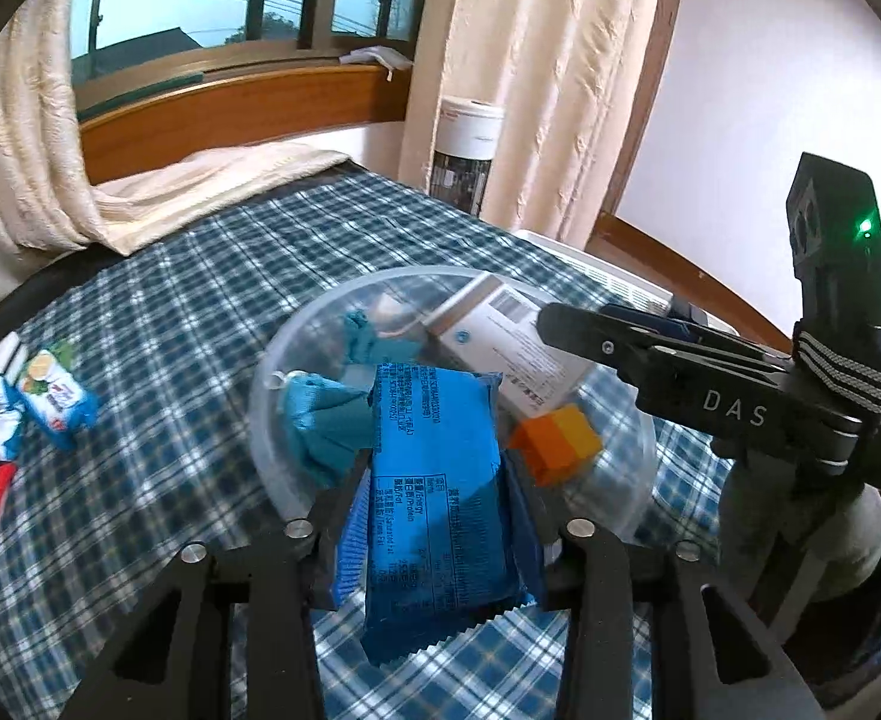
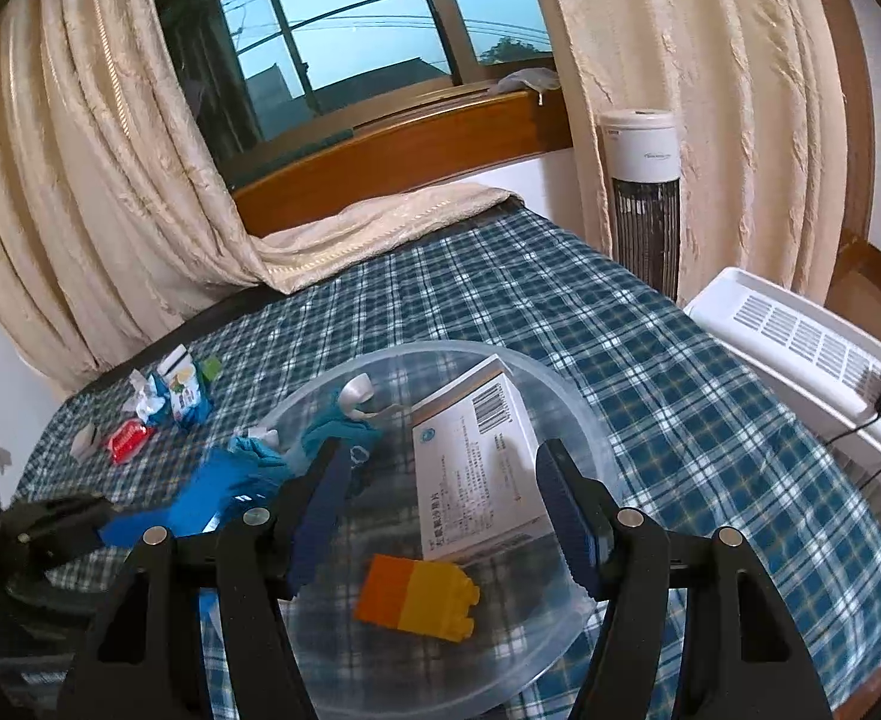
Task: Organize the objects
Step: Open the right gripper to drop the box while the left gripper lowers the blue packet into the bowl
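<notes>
Crinkly blue wrapper [image 1: 434, 480], perhaps loose between left tongs [image 1: 434, 546], clear round bowl [image 1: 296, 360]

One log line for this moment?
left gripper: blue snack packet between fingers, over clear plastic bowl | right gripper: open, empty, above bowl

Soft window [image 2: 344, 30] daylight, fisheye-warped edges

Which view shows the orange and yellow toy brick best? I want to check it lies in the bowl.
The right wrist view: the toy brick lies unobstructed inside the clear bowl. The left wrist view shows it partly hidden behind the blue packet.
</notes>
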Demonstrator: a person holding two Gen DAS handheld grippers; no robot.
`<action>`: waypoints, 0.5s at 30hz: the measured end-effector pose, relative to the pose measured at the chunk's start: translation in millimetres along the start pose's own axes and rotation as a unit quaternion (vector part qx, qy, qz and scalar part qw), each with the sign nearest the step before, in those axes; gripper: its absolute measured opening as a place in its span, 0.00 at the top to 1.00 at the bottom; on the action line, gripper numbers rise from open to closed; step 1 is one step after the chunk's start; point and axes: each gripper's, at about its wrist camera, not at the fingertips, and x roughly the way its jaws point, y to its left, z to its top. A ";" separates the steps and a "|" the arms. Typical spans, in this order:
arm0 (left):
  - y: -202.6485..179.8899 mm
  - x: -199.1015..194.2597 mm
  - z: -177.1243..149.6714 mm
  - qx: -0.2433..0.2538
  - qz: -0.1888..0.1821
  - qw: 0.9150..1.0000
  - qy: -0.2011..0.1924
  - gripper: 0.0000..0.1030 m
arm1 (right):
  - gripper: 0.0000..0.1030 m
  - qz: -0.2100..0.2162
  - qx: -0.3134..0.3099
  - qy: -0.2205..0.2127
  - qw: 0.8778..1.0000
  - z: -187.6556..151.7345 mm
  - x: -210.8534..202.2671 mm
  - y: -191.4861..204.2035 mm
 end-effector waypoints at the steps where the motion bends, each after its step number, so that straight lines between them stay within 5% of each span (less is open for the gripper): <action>1: 0.6 1.0 -0.2 -0.002 0.001 1.000 -0.001 0.42 | 0.36 0.001 0.005 0.000 1.000 -0.7 0.4 -0.4; 15: 23.0 -6.7 -9.8 -0.028 0.044 0.999 -0.013 0.28 | 0.36 0.013 0.025 -0.004 1.000 -6.2 -4.4 9.2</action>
